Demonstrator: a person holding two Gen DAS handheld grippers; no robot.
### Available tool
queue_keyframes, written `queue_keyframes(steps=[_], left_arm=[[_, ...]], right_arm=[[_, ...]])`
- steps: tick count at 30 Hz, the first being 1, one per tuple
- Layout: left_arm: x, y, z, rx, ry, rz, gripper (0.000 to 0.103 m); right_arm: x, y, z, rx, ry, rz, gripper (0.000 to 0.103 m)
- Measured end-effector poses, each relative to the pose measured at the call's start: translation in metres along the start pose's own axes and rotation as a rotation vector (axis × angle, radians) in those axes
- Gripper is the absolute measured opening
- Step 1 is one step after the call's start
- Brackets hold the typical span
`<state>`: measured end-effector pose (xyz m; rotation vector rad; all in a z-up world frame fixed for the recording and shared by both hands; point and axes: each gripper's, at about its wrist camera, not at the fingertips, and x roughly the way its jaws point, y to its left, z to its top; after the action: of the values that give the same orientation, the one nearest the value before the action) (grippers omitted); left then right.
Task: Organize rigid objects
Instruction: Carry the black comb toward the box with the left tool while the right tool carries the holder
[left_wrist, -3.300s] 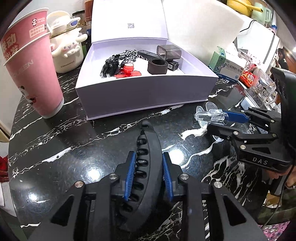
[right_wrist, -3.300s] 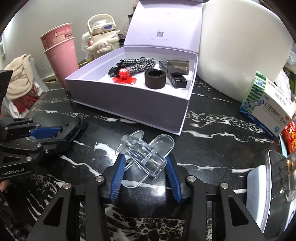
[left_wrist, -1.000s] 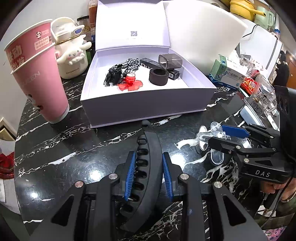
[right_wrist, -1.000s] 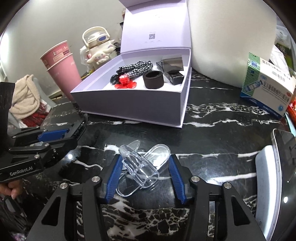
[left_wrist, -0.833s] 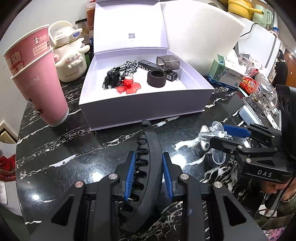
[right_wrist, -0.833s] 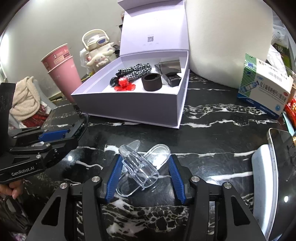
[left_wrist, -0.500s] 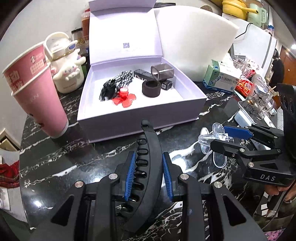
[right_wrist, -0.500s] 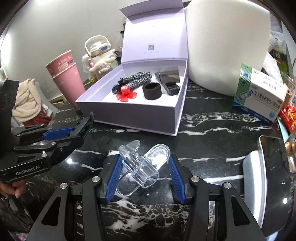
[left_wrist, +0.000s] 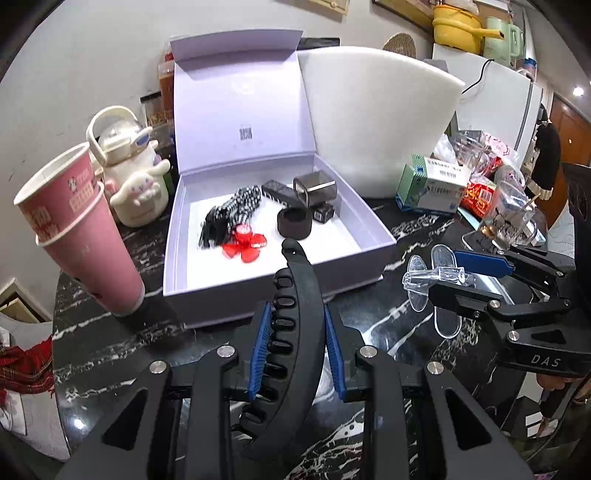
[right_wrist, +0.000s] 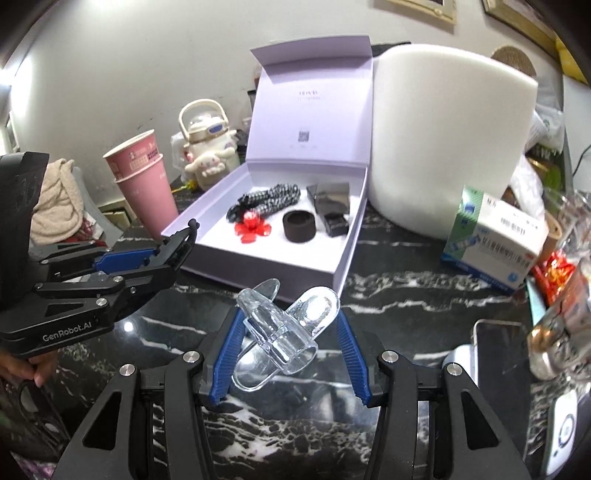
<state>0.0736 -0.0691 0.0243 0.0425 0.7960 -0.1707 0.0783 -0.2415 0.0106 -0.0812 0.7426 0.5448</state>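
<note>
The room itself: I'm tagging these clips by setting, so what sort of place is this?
Probably a home kitchen or dining corner: a cluttered black marble table, a yellow pot and green kettle on a white fridge, and a medicine box.

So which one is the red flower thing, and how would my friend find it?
Look for the big pale purple box standing open on the black marble table. Inside on its white floor, toward the near left, lies the red flower thing, against a black-and-white checked strap. It is the only bright red, see-through piece in there, with flat petals; the ring and small boxes beside it are black.
</note>
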Motion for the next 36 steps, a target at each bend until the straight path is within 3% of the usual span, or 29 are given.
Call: queue_keyframes(steps=[19,36], left_arm=[[-0.004,0.012,0.037,0.025,-0.067,0.007,0.029],[0.027,0.029,0.062,-0.001,-0.042,0.023,0.029]], right_arm=[[-0.007,0.002,0.043,-0.048,-0.052,-0.024,0.051],[0.028,-0.003,0.071,-0.072,-0.026,0.029,0.051]])
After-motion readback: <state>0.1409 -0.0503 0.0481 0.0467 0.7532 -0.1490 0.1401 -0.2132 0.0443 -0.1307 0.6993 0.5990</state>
